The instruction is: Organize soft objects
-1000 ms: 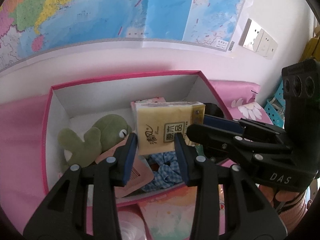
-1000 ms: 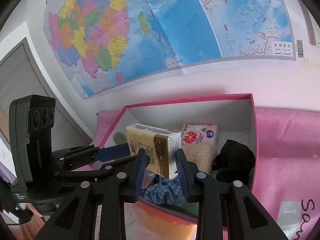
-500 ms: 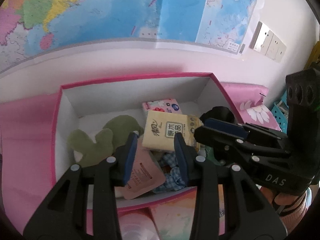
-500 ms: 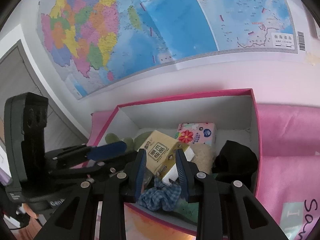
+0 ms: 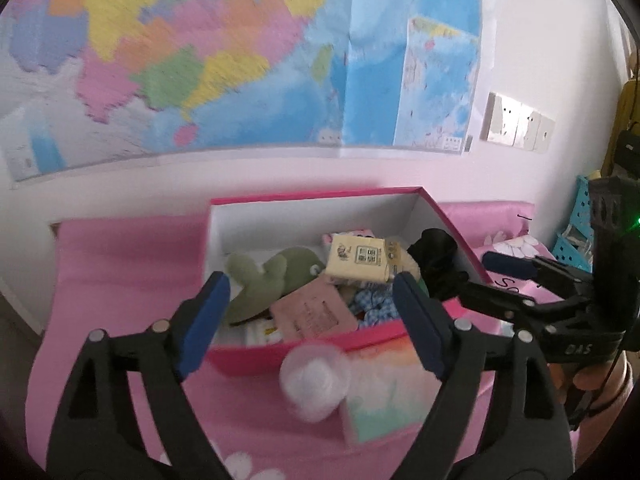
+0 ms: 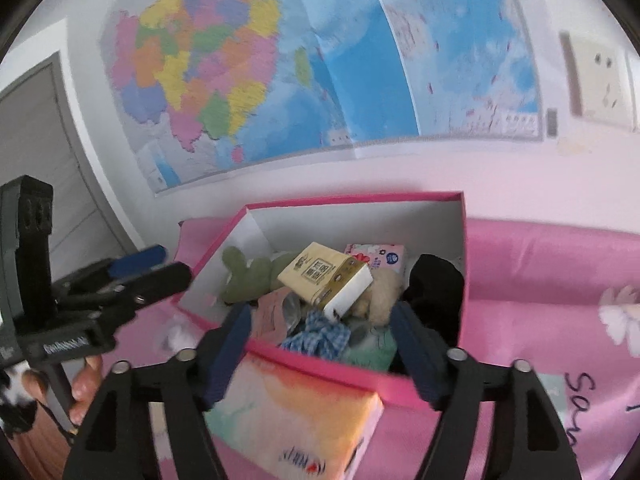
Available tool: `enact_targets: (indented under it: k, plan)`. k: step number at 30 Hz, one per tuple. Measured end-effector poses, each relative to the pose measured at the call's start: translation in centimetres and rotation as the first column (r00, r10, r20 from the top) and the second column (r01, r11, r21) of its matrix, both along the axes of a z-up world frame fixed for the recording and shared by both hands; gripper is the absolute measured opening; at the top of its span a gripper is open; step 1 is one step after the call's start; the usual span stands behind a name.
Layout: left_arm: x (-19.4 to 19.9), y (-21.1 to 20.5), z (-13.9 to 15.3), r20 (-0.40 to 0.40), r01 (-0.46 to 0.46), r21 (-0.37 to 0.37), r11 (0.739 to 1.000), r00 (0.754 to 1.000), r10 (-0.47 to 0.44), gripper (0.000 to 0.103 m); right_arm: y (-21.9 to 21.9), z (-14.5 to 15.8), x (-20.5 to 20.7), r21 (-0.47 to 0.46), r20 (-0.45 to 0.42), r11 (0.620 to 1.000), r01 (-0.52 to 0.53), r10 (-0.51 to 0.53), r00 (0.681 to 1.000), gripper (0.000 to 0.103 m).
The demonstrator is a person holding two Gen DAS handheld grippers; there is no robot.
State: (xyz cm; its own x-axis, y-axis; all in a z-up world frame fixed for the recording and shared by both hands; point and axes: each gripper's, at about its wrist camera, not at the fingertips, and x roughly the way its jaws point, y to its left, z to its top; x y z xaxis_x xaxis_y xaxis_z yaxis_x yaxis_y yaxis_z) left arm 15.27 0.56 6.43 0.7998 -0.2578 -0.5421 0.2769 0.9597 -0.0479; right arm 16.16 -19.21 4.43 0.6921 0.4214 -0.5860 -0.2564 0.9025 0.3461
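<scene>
Yellow Tissue Pack Lying in Box, Both Grippers Opening

Left gripper [image 5: 308,320] and right gripper [image 6: 320,344] are opening, nothing between their jaws. Tissue pack [image 6: 326,276] is lying ahead in the pink box [image 6: 320,362], tilted, long axis crosswise.

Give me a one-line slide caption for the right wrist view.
Right gripper opening, empty, over pink box; yellow tissue pack lies atop the soft items.

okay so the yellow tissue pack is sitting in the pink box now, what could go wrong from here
1. The yellow tissue pack lies tilted on the pile in the pink box, not flat; it may slide or tip.
2. The left gripper and right gripper, jaws opening with nothing between them, hang close over the near rim and could knock it.
3. The white puff outside the box might get overlooked.
</scene>
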Motion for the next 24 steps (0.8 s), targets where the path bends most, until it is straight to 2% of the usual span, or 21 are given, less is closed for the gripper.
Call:
enact_targets:
  k: [1, 4, 10, 15, 24]
  plan:
    - [-0.9, 0.3, -0.1, 0.009, -0.008, 0.003, 1.000, 1.000, 0.008, 0.091, 0.1, 0.2, -1.0, -0.016, 0.018, 1.000, 0.004, -0.004, 1.000, 0.085]
    - [-3.3, 0.9, -0.6, 0.031, -0.047, 0.014, 0.999, 0.998, 0.047, 0.101, 0.4, 0.5, -3.3, -0.049, 0.058, 0.999, 0.005, -0.002, 0.998, 0.087]
    - [-6.7, 1.5, -2.6, -0.012, -0.121, 0.056, 0.991, 0.992, 0.122, 0.103, 1.0, 0.1, -8.0, -0.097, 0.088, 0.995, 0.014, -0.006, 0.996, 0.102]
    - [-8.6, 1.6, -4.6, -0.067, -0.162, 0.086, 0.983, 0.983, 0.168, 0.103, 2.2, -0.6, -11.1, -0.112, 0.077, 0.994, 0.014, -0.005, 0.997, 0.103]
    - [-10.7, 1.1, -6.7, -0.125, -0.160, 0.098, 0.982, 0.977, 0.171, 0.103, 4.4, -1.3, -14.6, -0.185, 0.085, 0.983, -0.008, 0.024, 0.996, 0.103]
